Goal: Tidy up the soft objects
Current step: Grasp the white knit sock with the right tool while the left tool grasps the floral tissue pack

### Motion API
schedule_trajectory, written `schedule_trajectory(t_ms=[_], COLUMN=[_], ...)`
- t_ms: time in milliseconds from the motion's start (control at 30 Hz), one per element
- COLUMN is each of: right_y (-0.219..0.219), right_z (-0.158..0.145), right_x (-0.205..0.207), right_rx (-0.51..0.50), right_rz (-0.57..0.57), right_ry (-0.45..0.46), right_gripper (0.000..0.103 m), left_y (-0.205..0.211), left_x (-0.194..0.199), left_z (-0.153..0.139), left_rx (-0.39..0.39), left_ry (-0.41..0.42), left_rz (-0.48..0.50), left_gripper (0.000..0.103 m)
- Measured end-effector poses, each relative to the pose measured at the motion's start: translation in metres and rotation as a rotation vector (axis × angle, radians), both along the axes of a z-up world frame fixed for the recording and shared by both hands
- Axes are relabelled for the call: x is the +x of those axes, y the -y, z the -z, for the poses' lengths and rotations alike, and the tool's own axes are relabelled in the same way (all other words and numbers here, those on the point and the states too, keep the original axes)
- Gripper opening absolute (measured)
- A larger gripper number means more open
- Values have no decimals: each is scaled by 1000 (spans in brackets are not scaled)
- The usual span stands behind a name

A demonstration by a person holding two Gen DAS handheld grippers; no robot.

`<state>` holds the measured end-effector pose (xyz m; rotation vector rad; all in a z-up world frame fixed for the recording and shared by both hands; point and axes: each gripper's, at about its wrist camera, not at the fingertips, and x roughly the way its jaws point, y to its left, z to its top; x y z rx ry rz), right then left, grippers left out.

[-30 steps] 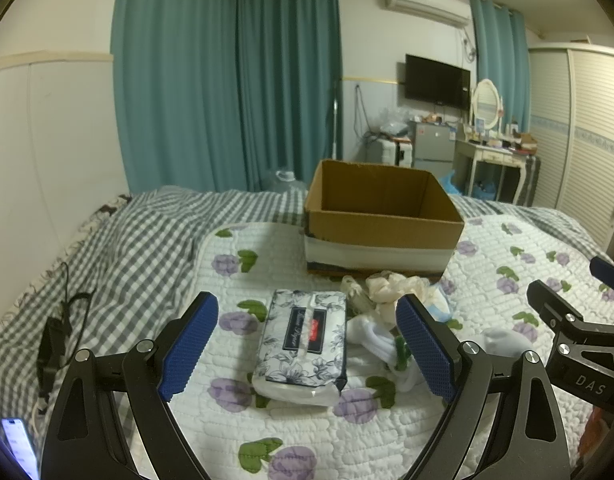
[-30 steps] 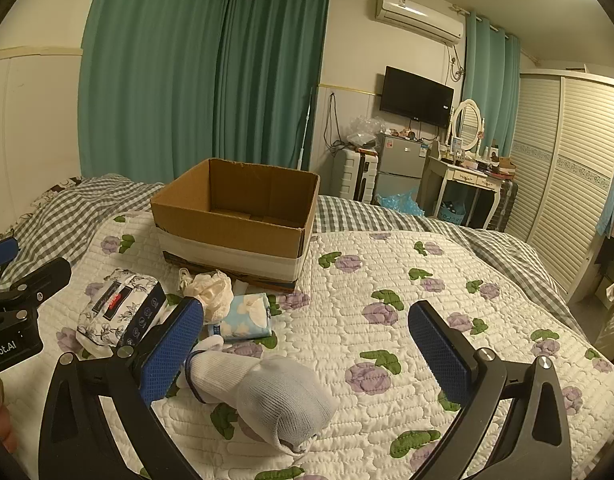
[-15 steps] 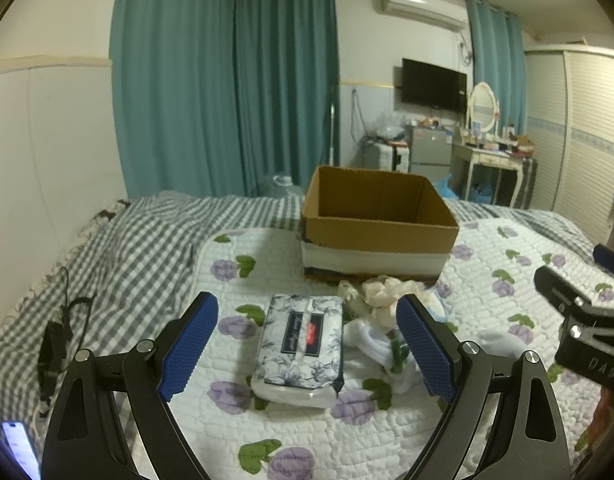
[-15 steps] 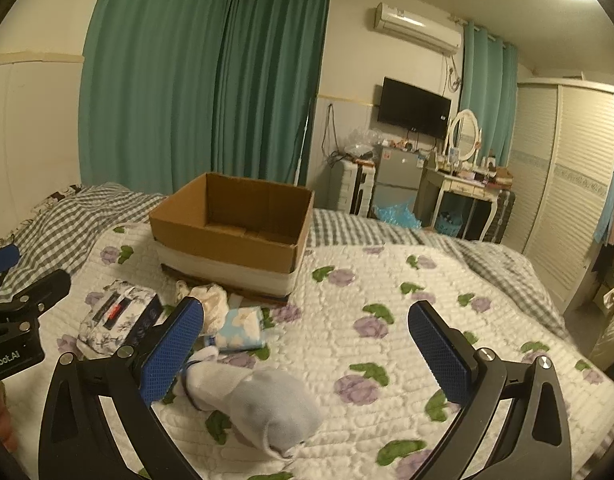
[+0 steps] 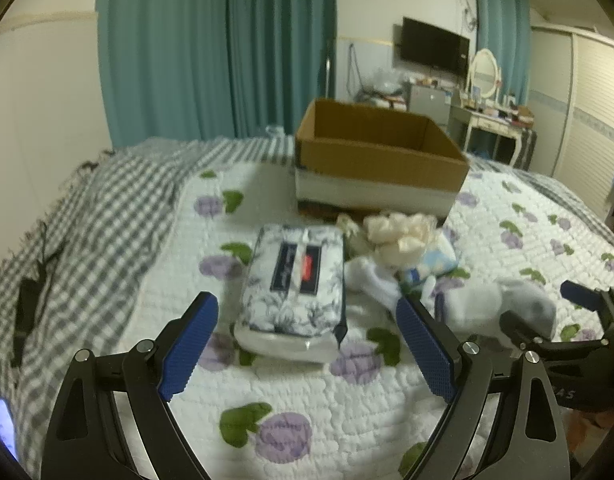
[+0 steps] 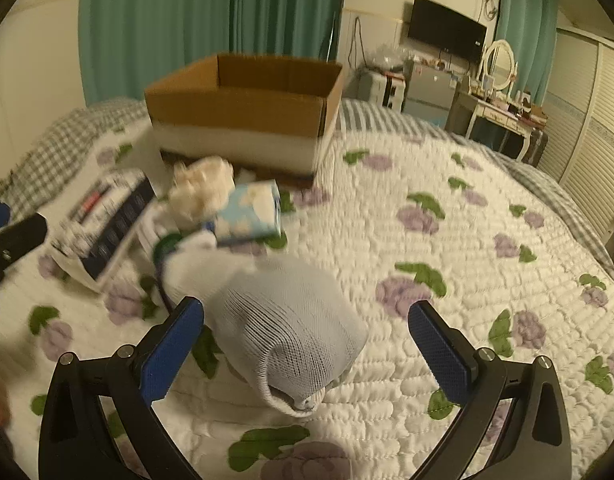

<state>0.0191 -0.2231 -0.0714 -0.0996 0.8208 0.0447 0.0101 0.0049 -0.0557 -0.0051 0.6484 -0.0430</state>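
A floral tissue pack (image 5: 297, 286) lies on the quilt just ahead of my open left gripper (image 5: 307, 346). Beside it are a cream fluffy thing (image 5: 399, 234), a small blue tissue packet (image 5: 437, 262) and white socks (image 5: 373, 280). A rolled white-grey sock (image 6: 285, 328) lies between the fingers of my open right gripper (image 6: 307, 344), untouched by the pads. The tissue pack (image 6: 103, 216), cream thing (image 6: 203, 188) and blue packet (image 6: 251, 210) lie beyond it. An open cardboard box (image 6: 243, 108) stands behind them; it also shows in the left wrist view (image 5: 377, 154).
The floral quilt (image 6: 447, 240) covers the bed, with a grey checked blanket (image 5: 87, 216) at the left. A phone (image 5: 1, 424) and a black cable (image 5: 27, 312) lie at the left edge. A dresser (image 6: 503, 116) and wardrobe (image 6: 595, 100) stand at right.
Both grippers have moved forward and down toward the quilt. The rolled sock now lies between the right gripper's fingers, and the tissue pack is closer to the left gripper.
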Motion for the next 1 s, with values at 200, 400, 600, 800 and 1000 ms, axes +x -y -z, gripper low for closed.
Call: schedule_trajectory(t_ms=[200, 400, 600, 800, 1000], right_y=[5, 6, 15, 25, 26], right_z=[11, 5, -30, -32, -24], right_x=[9, 9, 4, 16, 27], right_rx=[57, 143, 162, 187, 189], right_rz=[-15, -64, -54, -33, -27], right_ry=[-45, -72, 42, 42, 25], right_gripper=[89, 66, 65, 65, 65], left_y=[-6, -12, -9, -10, -4], left_x=[13, 24, 30, 47, 67], left_z=[13, 26, 32, 43, 51], left_rx=[6, 2, -5, -7, 24], left_ry=[-61, -111, -137, -179, -182], left_rz=[-18, -43, -13, -12, -4], left_gripper=[92, 92, 92, 92, 92])
